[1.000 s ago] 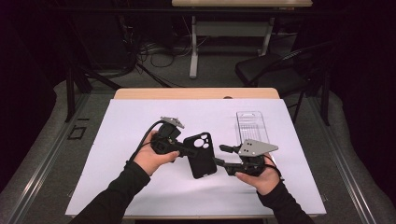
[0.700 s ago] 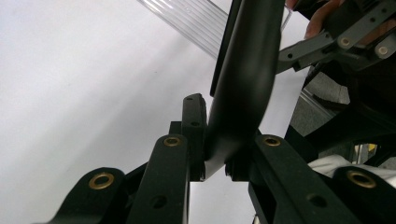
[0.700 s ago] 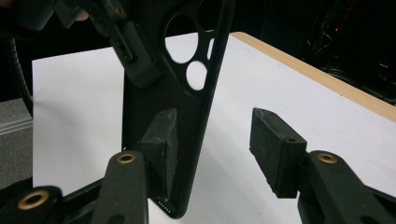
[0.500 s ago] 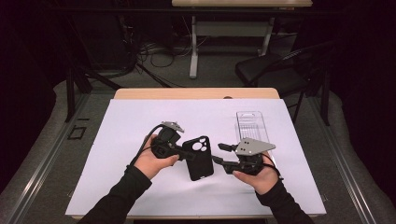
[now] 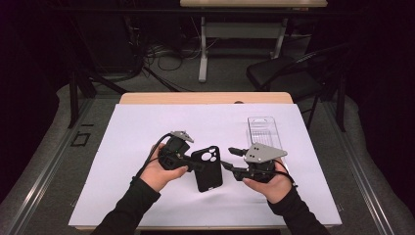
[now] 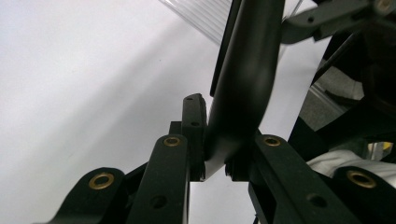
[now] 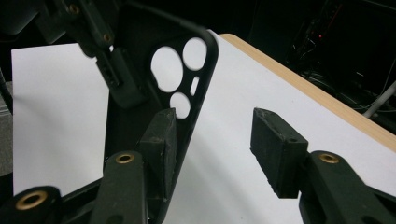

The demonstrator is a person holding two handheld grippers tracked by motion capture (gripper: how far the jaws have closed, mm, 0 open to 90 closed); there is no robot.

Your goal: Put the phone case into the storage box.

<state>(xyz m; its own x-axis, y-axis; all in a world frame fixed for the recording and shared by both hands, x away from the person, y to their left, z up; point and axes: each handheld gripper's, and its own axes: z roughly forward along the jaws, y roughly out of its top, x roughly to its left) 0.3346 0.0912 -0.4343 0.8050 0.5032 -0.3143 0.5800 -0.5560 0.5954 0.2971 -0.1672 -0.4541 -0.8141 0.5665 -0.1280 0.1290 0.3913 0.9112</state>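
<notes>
A black phone case with round camera holes is held up just above the white sheet at the table's middle. My left gripper is shut on the case's left edge; in the left gripper view the pads pinch the case edge-on. My right gripper stands open just to the right of the case. In the right gripper view the case stands against the left pad, and bare white sheet shows between the two jaws.
A clear plastic tray lies on the sheet behind my right gripper. The table's wooden far edge borders the sheet. A black chair and a desk frame stand on the floor beyond.
</notes>
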